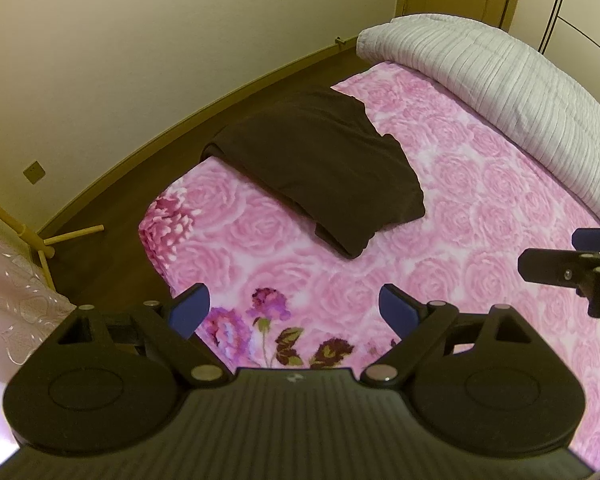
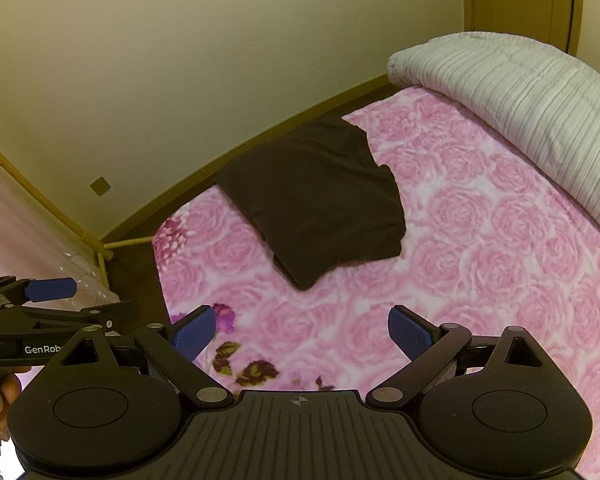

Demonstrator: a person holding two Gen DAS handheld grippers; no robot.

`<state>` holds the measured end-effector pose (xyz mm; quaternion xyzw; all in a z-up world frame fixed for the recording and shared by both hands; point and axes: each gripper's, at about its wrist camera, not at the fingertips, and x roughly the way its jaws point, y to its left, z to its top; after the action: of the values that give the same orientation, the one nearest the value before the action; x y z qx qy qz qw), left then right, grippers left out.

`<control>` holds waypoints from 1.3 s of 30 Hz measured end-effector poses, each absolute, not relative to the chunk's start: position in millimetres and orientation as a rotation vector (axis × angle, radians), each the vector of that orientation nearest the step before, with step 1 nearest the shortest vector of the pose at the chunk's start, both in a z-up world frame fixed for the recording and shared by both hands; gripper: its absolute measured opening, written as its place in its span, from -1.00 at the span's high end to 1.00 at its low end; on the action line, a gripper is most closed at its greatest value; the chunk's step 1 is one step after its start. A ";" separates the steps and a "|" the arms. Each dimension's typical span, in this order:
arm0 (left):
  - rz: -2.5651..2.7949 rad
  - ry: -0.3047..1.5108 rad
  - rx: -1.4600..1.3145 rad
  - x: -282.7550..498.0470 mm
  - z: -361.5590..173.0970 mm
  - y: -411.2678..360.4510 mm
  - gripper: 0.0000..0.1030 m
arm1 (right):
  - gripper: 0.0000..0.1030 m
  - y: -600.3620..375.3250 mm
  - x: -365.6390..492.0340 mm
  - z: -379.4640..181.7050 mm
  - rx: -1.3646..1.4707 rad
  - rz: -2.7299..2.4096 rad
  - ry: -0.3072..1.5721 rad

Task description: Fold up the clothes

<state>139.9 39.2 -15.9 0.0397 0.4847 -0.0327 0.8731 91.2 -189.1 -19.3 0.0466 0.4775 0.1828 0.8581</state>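
Room: cream wall [image 1: 140, 60], dark floor [image 1: 112, 208].
Bed: pink rose-print blanket [image 1: 480, 208]; grey striped duvet [image 1: 500, 80] rolled along its far edge.
Garment: dark brown folded garment [image 1: 324, 168] at the bed's left edge.
Left hand-held gripper [image 1: 294, 312]: fingers apart, holding nothing.
Right hand-held gripper [image 2: 300, 334]: fingers apart, holding nothing.

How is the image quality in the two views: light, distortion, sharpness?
Left wrist view: warm yellowish light, strong fisheye bending of the wall's skirting board, dark corners; the dark garment shows little fold detail. Right wrist view: same warm cast and bending; the pink blanket looks soft, and the right tongs are sharper.
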 end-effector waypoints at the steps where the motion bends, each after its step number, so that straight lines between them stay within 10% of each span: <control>1: -0.067 1.014 0.083 139.6 -16.1 38.5 -0.75 | -0.86 -189.4 91.1 -19.5 0.098 0.385 1.004; 26: -0.261 0.905 0.491 170.4 -96.5 47.9 -0.89 | -0.84 -193.8 98.2 -81.6 -0.154 0.550 0.910; 32: -0.541 0.711 0.946 244.3 -179.5 50.0 -0.88 | -0.33 -143.6 142.4 -142.7 -0.330 0.588 0.945; 39: -0.700 0.521 1.257 326.7 -265.0 72.2 -0.83 | -0.32 -88.4 205.3 -230.4 -0.445 0.606 0.953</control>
<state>326.7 72.2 -265.0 0.5691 0.2357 -0.3168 0.7212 205.3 -88.4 -230.4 -0.2090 0.4478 0.2846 0.8215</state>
